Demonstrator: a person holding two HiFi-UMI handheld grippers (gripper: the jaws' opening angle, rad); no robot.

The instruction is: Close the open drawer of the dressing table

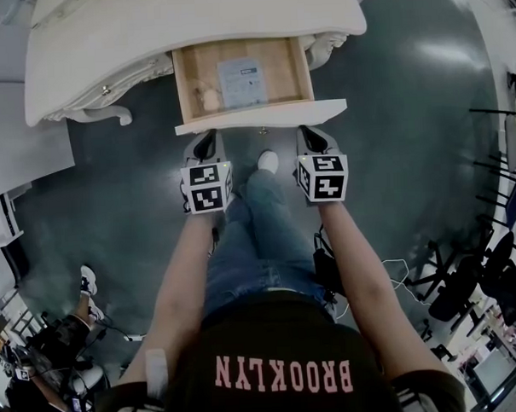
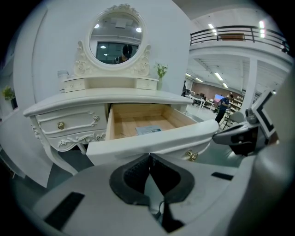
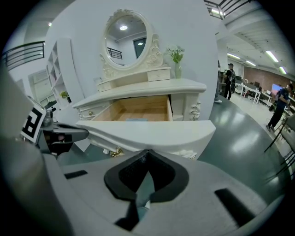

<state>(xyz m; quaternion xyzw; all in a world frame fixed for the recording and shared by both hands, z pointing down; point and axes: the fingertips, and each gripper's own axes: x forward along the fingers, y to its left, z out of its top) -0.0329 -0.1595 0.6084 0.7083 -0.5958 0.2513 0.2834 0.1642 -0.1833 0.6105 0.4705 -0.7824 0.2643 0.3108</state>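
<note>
A white dressing table (image 1: 148,43) with an oval mirror (image 2: 117,39) has its middle drawer (image 1: 239,74) pulled out. The drawer's wooden inside holds a paper leaflet (image 1: 240,80). Its curved white front (image 1: 263,117) (image 2: 152,140) (image 3: 147,133) carries a brass knob (image 2: 191,155) (image 3: 115,151). My left gripper (image 1: 207,141) (image 2: 150,156) is shut, its tips right at the drawer front's left part. My right gripper (image 1: 308,135) (image 3: 147,152) is shut too, against the front's right part. Neither holds anything.
The person's legs and a white shoe (image 1: 268,162) stand below the drawer. A closed side drawer (image 2: 69,124) is at the table's left. Chairs and stands (image 1: 491,267) crowd the right; another person's feet and gear (image 1: 50,329) are at lower left. A vase (image 3: 177,62) sits on the tabletop.
</note>
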